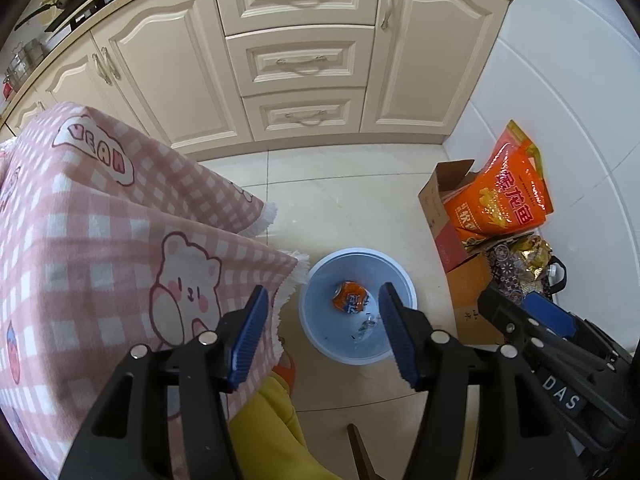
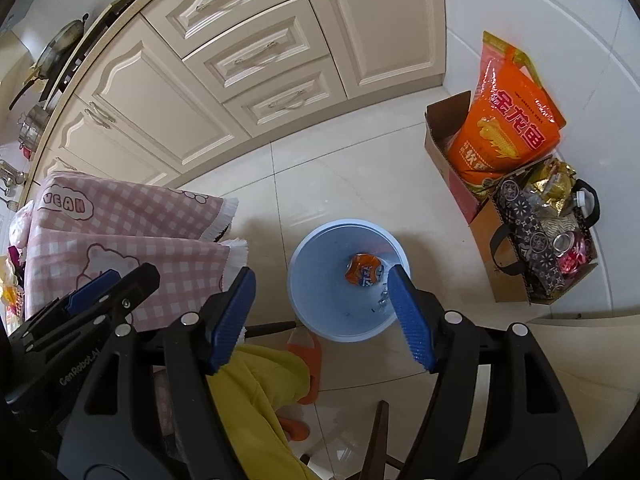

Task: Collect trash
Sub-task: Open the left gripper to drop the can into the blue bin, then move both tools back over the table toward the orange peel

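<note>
bin (image 2: 320, 280): smooth matt blue plastic
can (image 2: 365, 270): crumpled glossy orange metal, inside bin
tablecloth (image 1: 100, 220): soft matt checked cloth, left of bin
floor (image 1: 352, 200): glossy tile
box (image 2: 444, 136): matt cardboard, right of bin

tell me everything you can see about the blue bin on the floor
The blue bin is round, open-topped, pale blue and looks like plastic. It stands upright on the tiled floor, beside the pink checked tablecloth. Inside lie a crushed orange can and small clear scraps, too small to tell what they are. No gripper touches it.
</note>
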The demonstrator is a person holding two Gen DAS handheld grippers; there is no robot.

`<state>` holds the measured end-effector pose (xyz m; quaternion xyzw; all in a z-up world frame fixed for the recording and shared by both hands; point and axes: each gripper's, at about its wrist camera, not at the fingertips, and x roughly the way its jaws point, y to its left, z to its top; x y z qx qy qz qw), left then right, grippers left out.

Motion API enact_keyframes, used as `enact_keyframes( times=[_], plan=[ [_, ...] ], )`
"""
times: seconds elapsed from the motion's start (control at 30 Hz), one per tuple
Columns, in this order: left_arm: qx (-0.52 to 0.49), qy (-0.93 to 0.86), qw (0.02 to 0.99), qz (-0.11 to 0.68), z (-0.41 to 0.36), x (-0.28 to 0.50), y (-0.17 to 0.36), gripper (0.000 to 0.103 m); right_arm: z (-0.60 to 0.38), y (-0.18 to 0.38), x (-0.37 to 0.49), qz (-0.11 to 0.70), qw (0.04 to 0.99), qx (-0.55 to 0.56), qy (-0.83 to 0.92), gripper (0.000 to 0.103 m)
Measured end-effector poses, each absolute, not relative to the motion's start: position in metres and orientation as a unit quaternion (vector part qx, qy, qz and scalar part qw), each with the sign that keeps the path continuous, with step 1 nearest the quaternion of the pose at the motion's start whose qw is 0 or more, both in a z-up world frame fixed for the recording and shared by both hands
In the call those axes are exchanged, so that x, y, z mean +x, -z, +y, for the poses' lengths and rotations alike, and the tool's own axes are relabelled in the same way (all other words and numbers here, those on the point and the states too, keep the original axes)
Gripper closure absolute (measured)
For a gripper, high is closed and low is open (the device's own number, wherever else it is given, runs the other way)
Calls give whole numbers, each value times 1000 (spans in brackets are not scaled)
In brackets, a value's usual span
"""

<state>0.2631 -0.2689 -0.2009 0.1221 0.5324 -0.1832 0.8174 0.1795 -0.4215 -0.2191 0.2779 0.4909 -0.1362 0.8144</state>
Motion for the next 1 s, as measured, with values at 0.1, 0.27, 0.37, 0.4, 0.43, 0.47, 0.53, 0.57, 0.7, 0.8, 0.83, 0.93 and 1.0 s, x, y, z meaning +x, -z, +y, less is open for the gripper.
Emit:
enact_keyframes(
  times=[0.1, 0.27, 0.37, 0.4, 0.43, 0.47, 0.53, 0.57, 0.7, 0.8, 0.83, 0.93, 1.0],
  plan=[
    [119, 188, 819, 529, -269, 256, 195, 46, -419, 212, 171, 485, 818, 275, 141, 35],
    [117, 199, 825, 515, -264, 239, 178, 46, -413, 194, 154, 471, 827, 270, 145, 35],
    [113, 207, 830, 506, -257, 226, 167, 46, -407, 182, 142, 459, 834, 267, 149, 35],
    [110, 210, 831, 502, -255, 222, 162, 46, -405, 179, 138, 456, 836, 266, 150, 34],
    [108, 213, 834, 498, -253, 216, 157, 46, -403, 174, 134, 451, 839, 265, 150, 33],
    [106, 215, 836, 493, -250, 212, 153, 45, -400, 169, 129, 445, 842, 263, 152, 33],
    [103, 219, 843, 480, -244, 202, 142, 44, -395, 160, 121, 436, 847, 260, 155, 32],
    [101, 220, 846, 475, -241, 197, 138, 43, -391, 155, 117, 430, 851, 259, 156, 31],
    [88, 224, 857, 456, -222, 180, 118, 42, -378, 139, 103, 411, 860, 259, 155, 29],
    [71, 224, 866, 442, -205, 169, 104, 41, -364, 126, 96, 401, 869, 252, 147, 28],
    [65, 224, 871, 433, -197, 163, 97, 40, -360, 123, 95, 398, 871, 249, 144, 28],
    [53, 218, 881, 416, -179, 153, 83, 39, -343, 111, 89, 387, 881, 236, 134, 28],
    [44, 211, 889, 404, -164, 145, 74, 38, -330, 101, 86, 377, 889, 226, 124, 28]
  ],
)
